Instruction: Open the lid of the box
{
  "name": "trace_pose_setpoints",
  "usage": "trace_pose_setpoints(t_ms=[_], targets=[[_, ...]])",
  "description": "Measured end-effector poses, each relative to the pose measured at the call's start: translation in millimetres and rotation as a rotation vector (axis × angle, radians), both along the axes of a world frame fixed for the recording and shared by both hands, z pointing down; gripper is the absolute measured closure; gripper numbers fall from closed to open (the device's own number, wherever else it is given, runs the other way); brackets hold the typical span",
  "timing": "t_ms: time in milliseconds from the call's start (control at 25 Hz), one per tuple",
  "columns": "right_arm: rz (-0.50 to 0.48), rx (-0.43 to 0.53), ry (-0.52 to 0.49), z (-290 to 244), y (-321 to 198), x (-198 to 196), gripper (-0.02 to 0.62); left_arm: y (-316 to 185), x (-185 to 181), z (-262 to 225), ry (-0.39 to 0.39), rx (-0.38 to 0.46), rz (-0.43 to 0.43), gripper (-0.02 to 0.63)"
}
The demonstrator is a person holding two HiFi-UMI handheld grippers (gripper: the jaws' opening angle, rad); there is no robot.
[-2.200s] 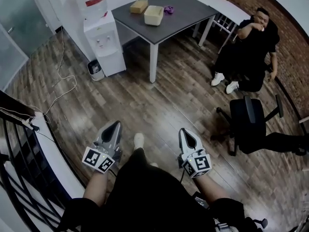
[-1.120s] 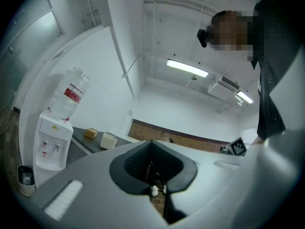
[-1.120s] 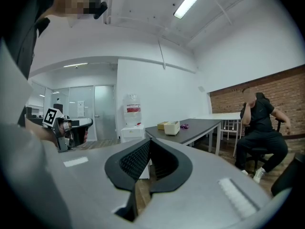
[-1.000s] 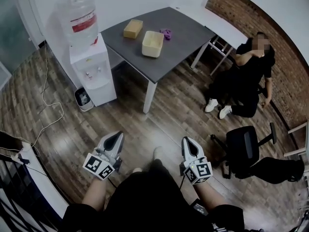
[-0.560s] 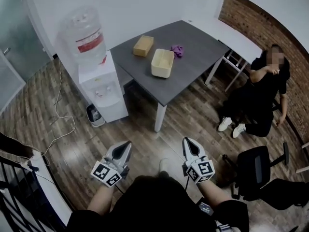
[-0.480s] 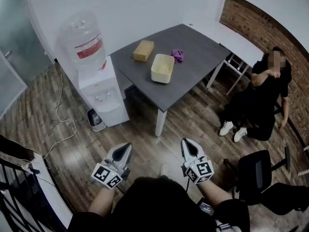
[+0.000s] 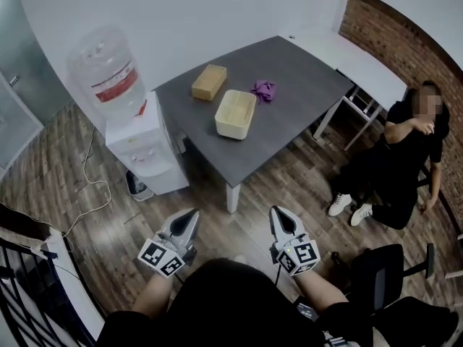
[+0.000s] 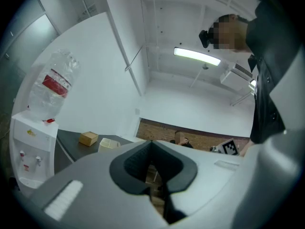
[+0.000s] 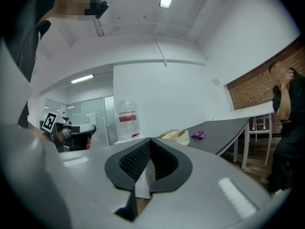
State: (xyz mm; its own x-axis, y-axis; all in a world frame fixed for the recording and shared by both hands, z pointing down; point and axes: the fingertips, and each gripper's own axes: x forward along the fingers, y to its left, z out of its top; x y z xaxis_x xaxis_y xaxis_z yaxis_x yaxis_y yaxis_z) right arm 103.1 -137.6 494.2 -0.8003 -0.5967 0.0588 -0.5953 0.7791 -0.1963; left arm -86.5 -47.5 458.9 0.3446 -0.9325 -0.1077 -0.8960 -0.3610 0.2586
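Well ahead and to the left of the left gripper (image 7: pixel 189 215) stands a white water dispenser (image 7: pixel 143 152) with a clear bottle (image 7: pixel 101 69) on top, and a thin cable (image 7: pixel 92 191) trails over the wooden floor (image 7: pixel 253 186) on that gripper's left. The left gripper is held low in front of the person's body with its jaws pressed together at the tips and nothing between them. Ahead of both grippers, well apart from them, a grey table (image 7: pixel 304 114) carries three things. A tan box (image 7: pixel 208 82) lies farthest back, ahead of the left gripper. The cream box (image 7: pixel 236 114) sits just nearer and slightly right of it, roughly ahead of the gap between the two grippers, and its top shows as a flat tan panel inside a pale rim. A small purple object (image 7: pixel 264 90) lies just beyond the cream box's right end, apart from it. The right gripper (image 7: pixel 278 214) hangs level with the left one, jaws likewise closed tip to tip and empty. Far to its right a seated person (image 7: pixel 405 157) in dark clothes sits against a brick wall (image 7: pixel 405 42), and a black office chair (image 7: pixel 380 273) stands on the floor just right of the right gripper.
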Motion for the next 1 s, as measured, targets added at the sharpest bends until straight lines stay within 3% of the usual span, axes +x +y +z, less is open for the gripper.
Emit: trace_pose_setpoints(t_ms=[360, 1000], targets=[[0.052, -0.032, -0.005, 13, -42, 30, 0.594, -48, 6, 6, -0.008, -0.043, 0.006, 0.606], [0.151, 0.071, 0.035, -18, -155, -10, 0.594, -189, -36, 0, -0.028, 0.023, 0.109, 0.606]])
